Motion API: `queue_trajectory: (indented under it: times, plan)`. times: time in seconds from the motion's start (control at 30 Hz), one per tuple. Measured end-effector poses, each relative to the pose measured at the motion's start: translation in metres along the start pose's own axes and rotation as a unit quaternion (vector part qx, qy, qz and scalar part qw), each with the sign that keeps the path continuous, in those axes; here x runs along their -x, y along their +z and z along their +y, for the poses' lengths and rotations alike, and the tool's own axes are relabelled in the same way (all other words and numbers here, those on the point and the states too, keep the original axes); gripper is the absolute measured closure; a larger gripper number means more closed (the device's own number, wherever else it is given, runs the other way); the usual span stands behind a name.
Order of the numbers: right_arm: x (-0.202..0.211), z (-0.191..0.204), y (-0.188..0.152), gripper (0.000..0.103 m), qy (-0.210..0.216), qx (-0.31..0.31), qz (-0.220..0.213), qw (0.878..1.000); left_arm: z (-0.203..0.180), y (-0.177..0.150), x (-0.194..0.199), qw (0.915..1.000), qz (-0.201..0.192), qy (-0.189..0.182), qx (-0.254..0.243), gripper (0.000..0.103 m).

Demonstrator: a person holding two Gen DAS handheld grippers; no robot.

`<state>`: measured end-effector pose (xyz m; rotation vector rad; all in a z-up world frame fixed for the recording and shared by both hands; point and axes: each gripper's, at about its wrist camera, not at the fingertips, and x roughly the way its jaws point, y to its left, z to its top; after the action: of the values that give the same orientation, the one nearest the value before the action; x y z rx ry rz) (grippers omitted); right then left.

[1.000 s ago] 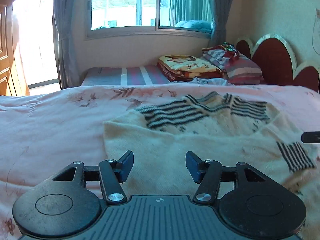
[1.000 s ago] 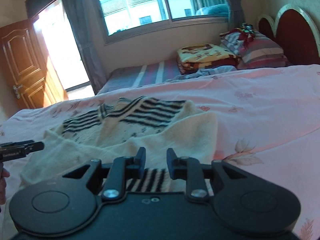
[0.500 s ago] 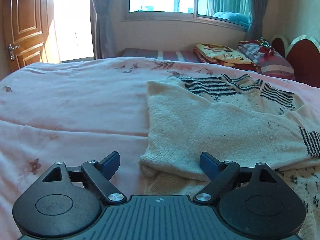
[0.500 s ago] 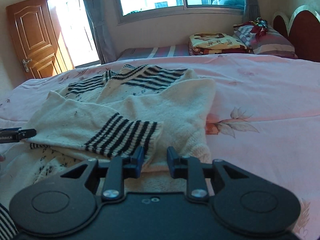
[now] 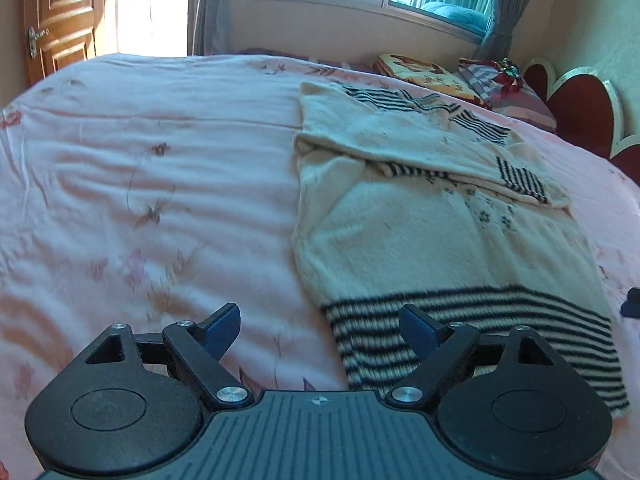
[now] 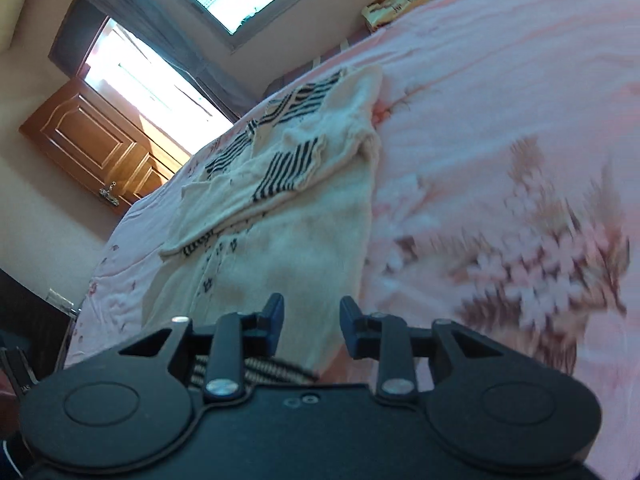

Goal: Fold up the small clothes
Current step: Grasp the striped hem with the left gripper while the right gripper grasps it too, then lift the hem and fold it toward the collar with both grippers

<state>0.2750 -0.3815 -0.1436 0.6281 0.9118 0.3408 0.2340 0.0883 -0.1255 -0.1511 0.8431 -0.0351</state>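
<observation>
Cream knitted sweater [image 5: 404, 216] with black stripes lies sleeves-folded on the pink floral bedspread [image 5: 152, 168], so the wide-apart, empty left gripper [image 5: 320, 330] and the right gripper [image 6: 311, 320], its jaws just opening on nothing, should each pinch a striped hem [image 5: 480, 332] corner squarely.

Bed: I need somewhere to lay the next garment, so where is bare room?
The pink bedspread lies bare between the sweater and the door side; the right wrist view shows more bare bedspread beyond the sweater. It is crowded by the pillows.
</observation>
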Motion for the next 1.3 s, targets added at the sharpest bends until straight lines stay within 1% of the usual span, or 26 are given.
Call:
queue_trajectory:
  times: [0.07,0.1,0.17,0.2,0.23,0.3,0.4,0.5,0.53,0.63,0.73,0.77,0.83,0.87,0.9,0.93,0.97,1.0,1.03,1.07,1.1,1.13,1.17,1.2,1.23,1.3]
  plan:
    - [0.007,-0.002,-0.023,0.069,0.0,-0.023,0.011,1.0,0.005,-0.011,0.004,0.9993,0.019,-0.03,0.014,0.037]
    - [0.01,-0.002,-0.033,0.069,0.001,-0.037,0.015,0.999,0.008,-0.017,0.004,0.9984,0.028,-0.043,0.022,0.042]
    - [0.014,-0.001,-0.053,0.069,0.014,-0.068,0.019,0.997,0.015,-0.029,0.01,0.9963,0.033,-0.068,0.042,0.047]
    - [0.015,-0.001,-0.061,0.069,0.02,-0.081,0.022,0.996,0.018,-0.033,0.014,0.9942,0.038,-0.086,0.052,0.049]
    - [0.014,0.001,-0.069,0.069,0.022,-0.093,0.027,0.995,0.022,-0.037,0.018,0.9912,0.046,-0.107,0.063,0.054]
    - [0.014,0.006,-0.082,0.071,0.02,-0.1,0.024,0.995,0.031,-0.047,0.02,0.9826,0.06,-0.15,0.091,0.055]
    - [0.013,0.016,-0.088,0.071,0.013,-0.084,0.017,0.996,0.044,-0.052,0.012,0.9706,0.064,-0.192,0.13,0.055]
    - [0.007,0.015,-0.081,0.072,0.014,-0.105,0.007,0.994,0.061,-0.048,-0.007,0.9484,0.078,-0.243,0.188,0.055]
    - [0.005,0.009,-0.078,0.072,0.016,-0.112,0.008,0.994,0.063,-0.046,-0.014,0.9425,0.084,-0.256,0.198,0.055]
    - [-0.006,0.002,-0.07,0.073,0.037,-0.134,0.014,0.99,0.062,-0.039,-0.028,0.9342,0.09,-0.275,0.209,0.055]
    - [-0.019,0.002,-0.063,0.073,0.057,-0.137,0.023,0.989,0.054,-0.037,-0.033,0.938,0.094,-0.268,0.199,0.073]
    - [-0.022,0.003,-0.061,0.073,0.062,-0.137,0.025,0.988,0.051,-0.038,-0.034,0.9393,0.098,-0.264,0.195,0.075]
    - [-0.024,0.002,-0.06,0.074,0.07,-0.138,0.028,0.988,0.046,-0.039,-0.035,0.9393,0.099,-0.266,0.192,0.075]
    - [-0.025,0.002,-0.06,0.075,0.073,-0.137,0.029,0.988,0.045,-0.039,-0.034,0.9413,0.099,-0.265,0.184,0.075]
    - [-0.026,0.002,-0.062,0.079,0.074,-0.135,0.032,0.988,0.041,-0.037,-0.034,0.9441,0.098,-0.262,0.175,0.075]
    - [-0.027,0.002,-0.063,0.086,0.072,-0.134,0.036,0.988,0.036,-0.035,-0.033,0.9473,0.096,-0.257,0.165,0.075]
    - [-0.029,0.003,-0.063,0.089,0.07,-0.128,0.04,0.988,0.031,-0.032,-0.033,0.9507,0.094,-0.253,0.153,0.089]
    - [-0.029,0.005,-0.063,0.095,0.065,-0.119,0.04,0.99,0.027,-0.029,-0.033,0.956,0.093,-0.24,0.141,0.099]
    - [-0.026,0.007,-0.061,0.096,0.063,-0.111,0.033,0.991,0.025,-0.026,-0.029,0.963,0.076,-0.221,0.135,0.098]
    - [-0.02,0.007,-0.06,0.096,0.065,-0.11,0.022,0.992,0.032,-0.023,-0.021,0.9633,0.042,-0.222,0.145,0.098]
    - [-0.013,0.009,-0.058,0.097,0.069,-0.108,0.008,0.992,0.04,-0.022,-0.012,0.9566,0.012,-0.237,0.169,0.098]
    - [-0.003,0.011,-0.056,0.097,0.076,-0.102,-0.009,0.992,0.048,-0.022,-0.003,0.9506,-0.008,-0.249,0.186,0.098]
    - [0.006,0.011,-0.056,0.097,0.084,-0.099,-0.021,0.991,0.054,-0.022,0.002,0.9516,-0.016,-0.243,0.187,0.099]
    - [0.013,0.009,-0.056,0.097,0.089,-0.099,-0.033,0.991,0.058,-0.023,0.002,0.955,-0.013,-0.234,0.181,0.099]
    - [0.015,0.005,-0.057,0.097,0.084,-0.105,-0.034,0.99,0.06,-0.026,-0.002,0.9565,-0.002,-0.23,0.18,0.099]
    - [0.005,-0.005,-0.061,0.097,0.061,-0.118,-0.017,0.991,0.061,-0.034,-0.016,0.9597,0.027,-0.215,0.179,0.098]
